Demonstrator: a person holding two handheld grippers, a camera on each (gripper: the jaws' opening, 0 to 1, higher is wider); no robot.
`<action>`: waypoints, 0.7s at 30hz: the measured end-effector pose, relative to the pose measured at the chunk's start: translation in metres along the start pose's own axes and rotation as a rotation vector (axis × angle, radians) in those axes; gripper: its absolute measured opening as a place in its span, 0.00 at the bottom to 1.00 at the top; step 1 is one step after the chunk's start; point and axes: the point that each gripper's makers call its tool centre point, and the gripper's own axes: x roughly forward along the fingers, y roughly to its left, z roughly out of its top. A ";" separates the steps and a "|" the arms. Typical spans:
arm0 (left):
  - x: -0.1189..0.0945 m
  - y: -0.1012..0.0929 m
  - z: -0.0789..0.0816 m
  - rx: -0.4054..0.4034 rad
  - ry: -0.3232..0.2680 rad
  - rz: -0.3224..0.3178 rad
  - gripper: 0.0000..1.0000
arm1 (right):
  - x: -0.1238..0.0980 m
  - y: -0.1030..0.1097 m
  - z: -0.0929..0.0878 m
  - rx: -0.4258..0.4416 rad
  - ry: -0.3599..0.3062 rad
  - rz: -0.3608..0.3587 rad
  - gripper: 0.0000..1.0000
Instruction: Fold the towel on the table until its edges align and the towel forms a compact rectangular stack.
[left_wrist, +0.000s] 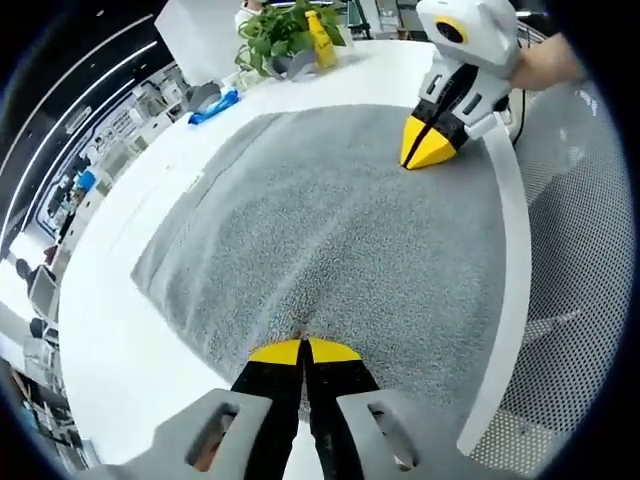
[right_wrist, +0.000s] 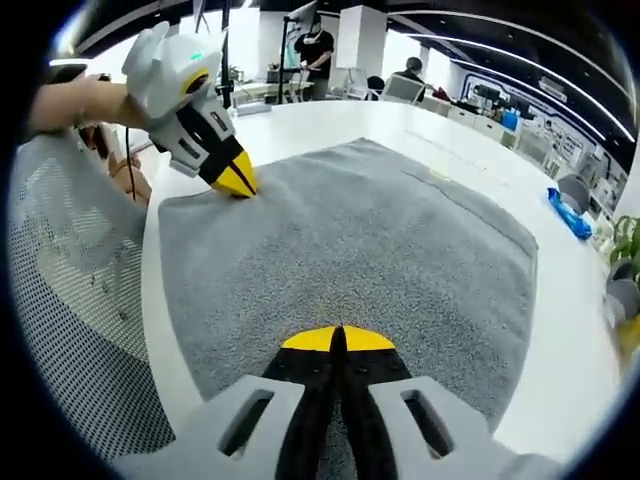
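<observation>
Gray towel (left_wrist: 330, 230) lies flat on the white table (left_wrist: 120, 330); left gripper (left_wrist: 303, 350) and right gripper (right_wrist: 338, 338) each have fingers pinched together on its near edge.

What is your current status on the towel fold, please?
Left gripper and right gripper both shut on towel at its near corners. Towel flat, unfolded on table. Nothing on it.

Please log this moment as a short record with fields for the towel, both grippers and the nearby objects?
towel: grey towel, spread flat on the white table, not yet folded
left gripper: jaws shut on the towel's near edge
right gripper: jaws shut on the towel's near edge
nearby: potted plant, yellow bottle, blue item beyond the towel
</observation>
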 end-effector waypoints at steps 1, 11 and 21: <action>0.000 0.000 0.000 0.003 0.001 0.001 0.01 | 0.000 0.000 0.000 -0.005 0.000 -0.001 0.00; 0.002 0.008 0.002 0.099 0.011 0.032 0.01 | 0.001 0.001 0.001 -0.017 -0.015 0.008 0.00; 0.008 0.016 0.006 0.152 0.030 0.080 0.01 | 0.001 0.004 0.003 -0.057 -0.034 0.031 0.00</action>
